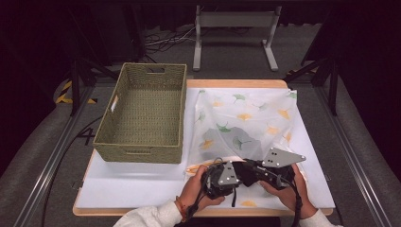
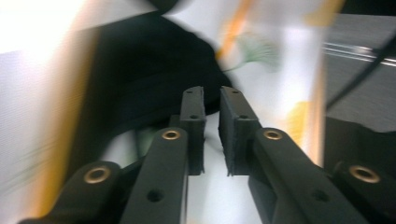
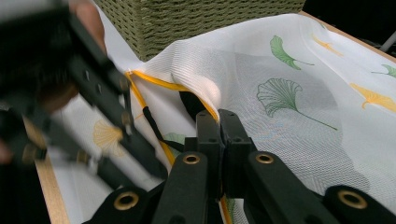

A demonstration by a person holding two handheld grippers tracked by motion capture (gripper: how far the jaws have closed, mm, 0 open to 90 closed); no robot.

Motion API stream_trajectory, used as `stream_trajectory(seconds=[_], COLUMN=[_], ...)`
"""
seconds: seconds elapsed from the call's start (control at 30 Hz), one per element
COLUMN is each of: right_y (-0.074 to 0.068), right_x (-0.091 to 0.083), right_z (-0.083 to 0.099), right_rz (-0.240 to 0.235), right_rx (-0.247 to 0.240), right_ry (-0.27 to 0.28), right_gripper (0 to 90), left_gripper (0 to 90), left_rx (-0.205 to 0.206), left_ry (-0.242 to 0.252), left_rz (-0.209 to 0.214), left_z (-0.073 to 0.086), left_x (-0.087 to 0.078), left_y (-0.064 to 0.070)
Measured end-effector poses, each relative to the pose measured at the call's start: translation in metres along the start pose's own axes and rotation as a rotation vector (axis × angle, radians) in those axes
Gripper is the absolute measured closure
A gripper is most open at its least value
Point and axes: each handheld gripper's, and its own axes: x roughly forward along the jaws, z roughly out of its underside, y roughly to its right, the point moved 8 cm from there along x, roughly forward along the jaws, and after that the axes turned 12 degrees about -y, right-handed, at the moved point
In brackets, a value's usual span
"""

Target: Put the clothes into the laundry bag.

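Already the right gripper (image 3: 219,116) pinches the mesh laundry bag's (image 1: 246,118) orange-trimmed edge (image 3: 154,80), jaws closed on it. At nine o'clock, the left gripper (image 2: 212,95) hangs slightly parted, holding nothing. A hard tug could slip the thin mesh free.

The mesh bag (image 2: 280,70) looks smeared and blurry in the left gripper view; the other hand-held gripper (image 3: 84,93) is blurry too.

Left tool (image 2: 212,116) slightly parted, right tool (image 3: 219,128) clamped shut
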Motion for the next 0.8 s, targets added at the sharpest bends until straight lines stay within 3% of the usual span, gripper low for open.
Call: stream_trajectory(seconds=[0.1, 0.17, 0.23, 0.3, 0.33, 0.4, 0.43, 0.63, 0.67, 0.8], right_y=[0.000, -0.001, 0.000, 0.000, 0.001, 0.001, 0.001, 0.001, 0.001, 0.000], right_x=[0.001, 0.001, 0.002, 0.002, 0.002, 0.001, 0.001, 0.001, 0.001, 0.003], right_z=[0.000, 0.001, 0.002, 0.003, 0.003, 0.003, 0.003, 0.003, 0.003, 0.005], right_rz=[0.001, -0.002, -0.007, -0.008, -0.005, 0.000, 0.000, -0.001, -0.001, -0.011], right_rx=[0.002, -0.001, 0.000, 0.001, 0.002, 0.004, 0.004, 0.006, 0.006, 0.010], right_ry=[-0.003, -0.006, -0.010, -0.010, -0.011, -0.008, -0.008, -0.011, -0.013, -0.025], right_gripper=[89.0, 89.0, 89.0, 89.0, 89.0, 89.0, 89.0, 89.0, 89.0, 89.0], left_gripper=[65.9, 65.5, 67.5, 68.7, 80.6, 88.2, 88.2, 87.2, 88.9, 89.9], left_rx=[-0.002, -0.020, -0.012, -0.028, -0.034, -0.037, -0.051, -0.104, -0.124, -0.169], left_ry=[-0.036, -0.060, -0.092, -0.090, -0.109, -0.115, -0.114, -0.133, -0.124, -0.128], left_rz=[0.013, 0.013, -0.021, -0.018, -0.051, -0.068, -0.068, -0.197, -0.188, -0.235], left_z=[0.004, 0.009, 0.013, 0.014, 0.016, 0.018, 0.019, 0.027, 0.029, 0.032], left_x=[0.013, 0.020, 0.024, 0.024, 0.023, 0.021, 0.021, 0.019, 0.018, 0.016], left_y=[0.004, 0.002, -0.004, -0.007, -0.014, -0.017, -0.020, -0.049, -0.052, -0.065])
